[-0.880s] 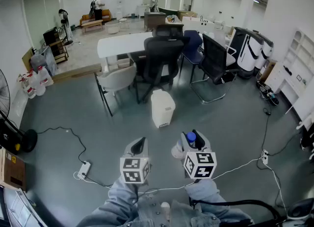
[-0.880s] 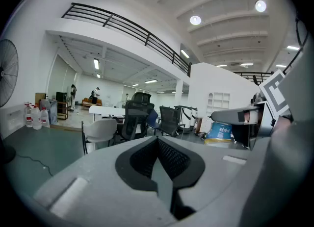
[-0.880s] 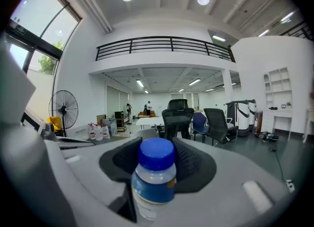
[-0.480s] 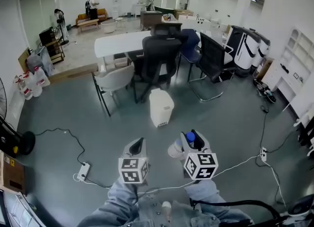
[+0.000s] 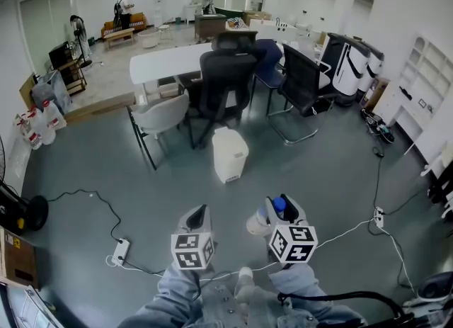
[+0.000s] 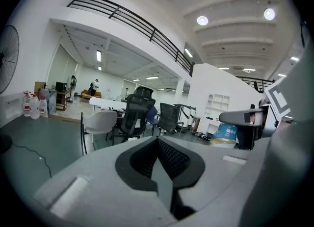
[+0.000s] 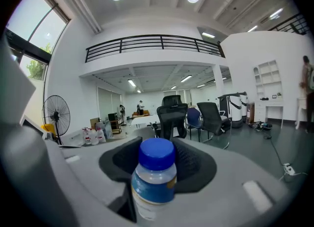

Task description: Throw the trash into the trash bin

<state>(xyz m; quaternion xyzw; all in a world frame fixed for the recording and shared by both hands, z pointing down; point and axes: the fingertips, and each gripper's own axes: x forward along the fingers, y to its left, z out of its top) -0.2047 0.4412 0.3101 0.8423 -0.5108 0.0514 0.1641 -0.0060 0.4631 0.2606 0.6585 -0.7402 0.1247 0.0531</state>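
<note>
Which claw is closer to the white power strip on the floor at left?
Left. The left gripper hovers just right of the white power strip; the right gripper, holding a blue-capped bottle, is farther right.

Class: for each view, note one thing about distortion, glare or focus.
Head view: wide-angle, straight lines bow near edges; light is even. Left gripper view: fisheye circle, black corners, lamps flare white. Right gripper view: same black corners; the near bottle looks soft, the chairs sharper.

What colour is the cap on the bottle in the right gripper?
Blue cap on the clear plastic bottle; right gripper view shows it best.
</note>
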